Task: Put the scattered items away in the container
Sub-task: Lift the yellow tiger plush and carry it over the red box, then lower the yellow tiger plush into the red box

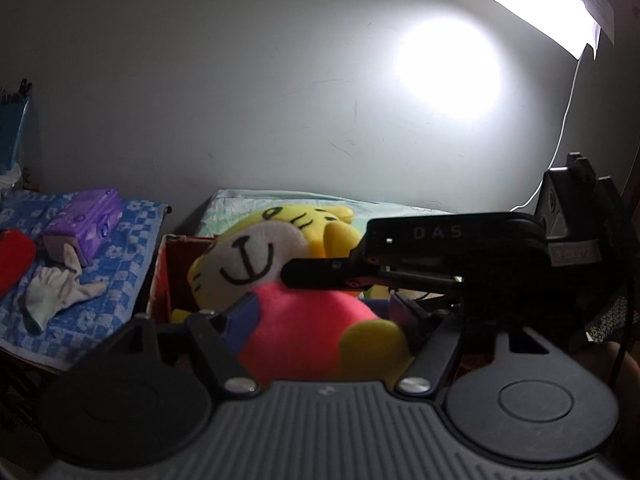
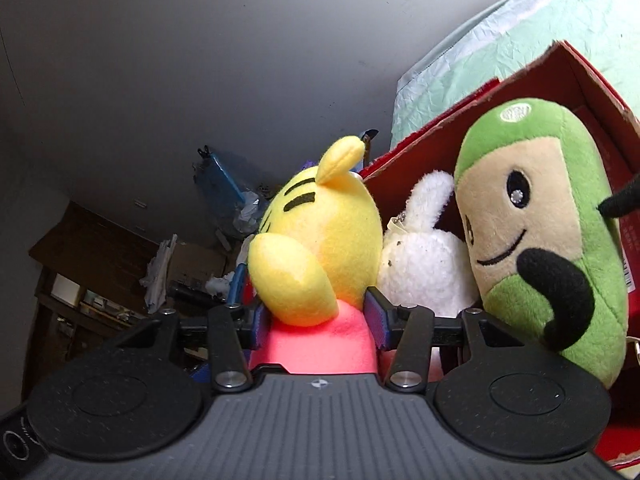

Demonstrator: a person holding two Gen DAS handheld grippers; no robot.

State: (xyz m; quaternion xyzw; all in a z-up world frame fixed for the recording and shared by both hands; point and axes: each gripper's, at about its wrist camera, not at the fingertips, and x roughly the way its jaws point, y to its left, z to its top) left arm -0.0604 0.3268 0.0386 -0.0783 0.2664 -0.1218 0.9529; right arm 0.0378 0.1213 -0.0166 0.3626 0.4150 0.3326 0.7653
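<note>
Yellow tiger plush (image 2: 320, 216): soft fleece, black stripes, white muzzle with stitched smile, pink felt body, rounded ear and paw. It sits at the open edge of the red cardboard box (image 2: 592, 92), the body between your right gripper (image 2: 318, 320) fingers, whose blue ridged pads (image 2: 376, 320) press both sides of the pink torso: pinched on it. In the left wrist view the same plush fills the gap of your left gripper (image 1: 316, 320); one blue pad (image 1: 240, 320) lies against the pink body, the other is hidden, so I cannot tell whether it grips.

Count in the box: three plush toys. Tiger, one white fuzzy rabbit (image 2: 424, 264) pressed against it, one green bean-shaped plush (image 2: 560, 216) with black arms, leaning on the box wall.

Outward: pale green crinkled sheet (image 2: 520, 40) behind the box. Left of the box, blue checked cloth (image 1: 100, 292) carrying one purple case (image 1: 92, 224) and one crumpled white glove (image 1: 56, 292).
</note>
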